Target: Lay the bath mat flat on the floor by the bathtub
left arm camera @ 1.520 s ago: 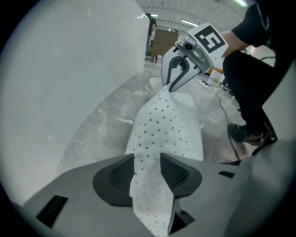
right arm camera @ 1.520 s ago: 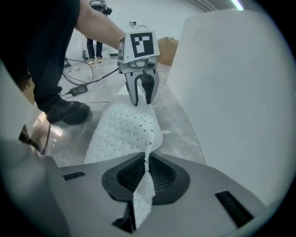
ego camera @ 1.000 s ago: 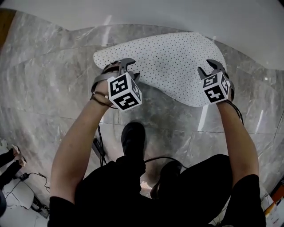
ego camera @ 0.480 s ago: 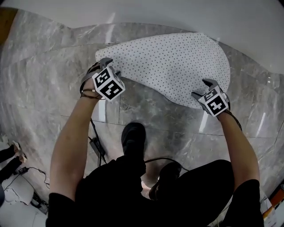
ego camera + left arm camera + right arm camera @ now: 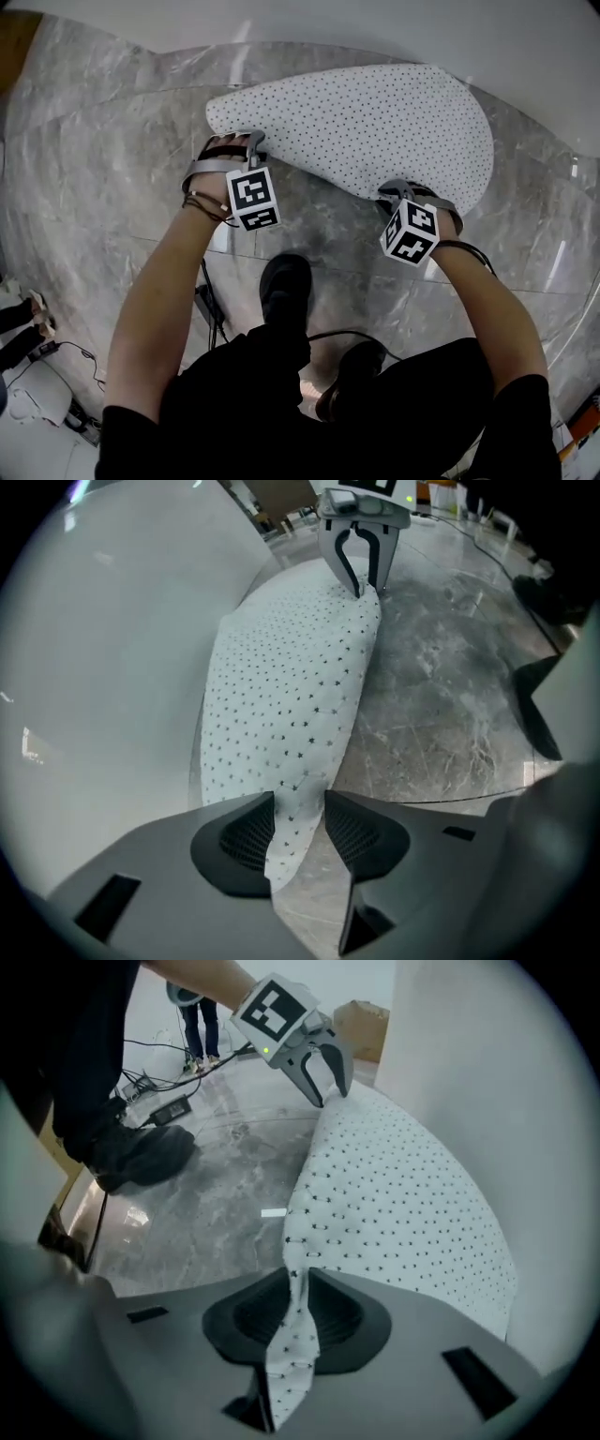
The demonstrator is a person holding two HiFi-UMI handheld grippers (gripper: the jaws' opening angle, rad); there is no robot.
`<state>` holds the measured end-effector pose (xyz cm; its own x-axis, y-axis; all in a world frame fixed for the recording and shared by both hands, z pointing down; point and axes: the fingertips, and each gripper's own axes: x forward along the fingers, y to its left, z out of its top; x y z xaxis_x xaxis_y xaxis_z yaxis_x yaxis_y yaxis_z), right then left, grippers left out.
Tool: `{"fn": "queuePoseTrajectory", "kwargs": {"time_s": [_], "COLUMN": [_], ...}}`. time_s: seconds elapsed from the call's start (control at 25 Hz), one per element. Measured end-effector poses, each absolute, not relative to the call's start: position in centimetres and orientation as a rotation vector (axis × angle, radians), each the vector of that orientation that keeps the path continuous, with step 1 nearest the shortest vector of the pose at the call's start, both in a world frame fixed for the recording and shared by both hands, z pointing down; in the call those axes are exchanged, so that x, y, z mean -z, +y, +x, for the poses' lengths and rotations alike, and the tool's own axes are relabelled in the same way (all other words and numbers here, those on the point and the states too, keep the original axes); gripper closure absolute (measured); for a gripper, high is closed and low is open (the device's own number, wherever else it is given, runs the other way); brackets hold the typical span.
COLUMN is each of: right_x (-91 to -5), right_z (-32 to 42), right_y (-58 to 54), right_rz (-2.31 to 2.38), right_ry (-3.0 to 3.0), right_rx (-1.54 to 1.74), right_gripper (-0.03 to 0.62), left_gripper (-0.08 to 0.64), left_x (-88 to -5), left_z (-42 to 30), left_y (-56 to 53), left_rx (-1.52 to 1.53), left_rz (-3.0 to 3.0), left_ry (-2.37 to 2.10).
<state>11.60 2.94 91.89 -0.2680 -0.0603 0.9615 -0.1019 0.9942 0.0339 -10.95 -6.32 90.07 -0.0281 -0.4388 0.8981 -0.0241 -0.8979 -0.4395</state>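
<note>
Right gripper view has the right gripper (image 5: 299, 1290) clenched on the bath mat (image 5: 403, 1213): its jaws have just been closing, and a thin fold of the dotted white edge is nipped between the dark pads and hangs out below them. The left gripper (image 5: 300, 810) has also just been closing, yet its pads stand apart. The mat's near-left corner lies in the gap between them with its face showing, so this side looks released or only loosely guided, not grasped. Both tools point steeply down at the mat's near edge, one at each end. This seems meant to let the person tug that edge taut and settle it without creasing the middle. From the right pinch the edge rises in a low ridge, so that end is probably not fully down yet. Beyond the grippers, the mat is spread on the grey marble floor (image 5: 122, 141), with its far long side just beside the curved white wall of the bathtub (image 5: 394, 23), which is where the task wants it. Nearer, the person's dark shoes (image 5: 284, 291) stand well back from the mat. Judged from this, only smoothing and letting go remain.
</note>
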Motion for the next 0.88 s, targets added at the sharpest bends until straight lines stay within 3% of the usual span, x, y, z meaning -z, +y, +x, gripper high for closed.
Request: {"fn": "queuePoseTrajectory", "kwargs": {"time_s": [0.08,0.16,0.28,0.52,0.72,0.84,0.88], "right_x": [-90.7,-88.9,-86.5,-85.5,-87.6,-88.6,-88.8], "right_z": [12.2,13.1,15.2,16.8,14.7,13.8,13.7], "right_y": [1.7,-0.6,-4.7,-5.8,-0.5,1.2,1.4], "right_rz": [0.174,0.291,0.525,0.604,0.287,0.186,0.174], "right_ry": [-1.877,-1.921,-1.986,-2.017,-2.014,-1.999,-1.99], "right_rx": [-0.048,-0.066,-0.185,-0.274,-0.231,-0.209,-0.2], "right_gripper": [0.545,0.549,0.552,0.551,0.535,0.52,0.515], "left_gripper": [0.391,0.387,0.321,0.323,0.426,0.552,0.552], "left_x": [-89.5,-88.3,-86.0,-84.5,-86.5,-86.0,-85.6], "left_z": [-10.8,-11.1,-10.8,-8.1,-9.4,-11.6,-12.4], "left_y": [-7.0,-8.3,-10.4,-10.7,-7.5,-6.6,-6.7], "left_rx": [1.989,1.947,1.843,1.75,1.878,1.98,1.997], "left_rz": [-1.985,-2.032,-2.05,-2.068,-2.257,-2.315,-2.304], "left_ry": [0.554,0.701,0.876,0.855,0.653,0.572,0.58]}}
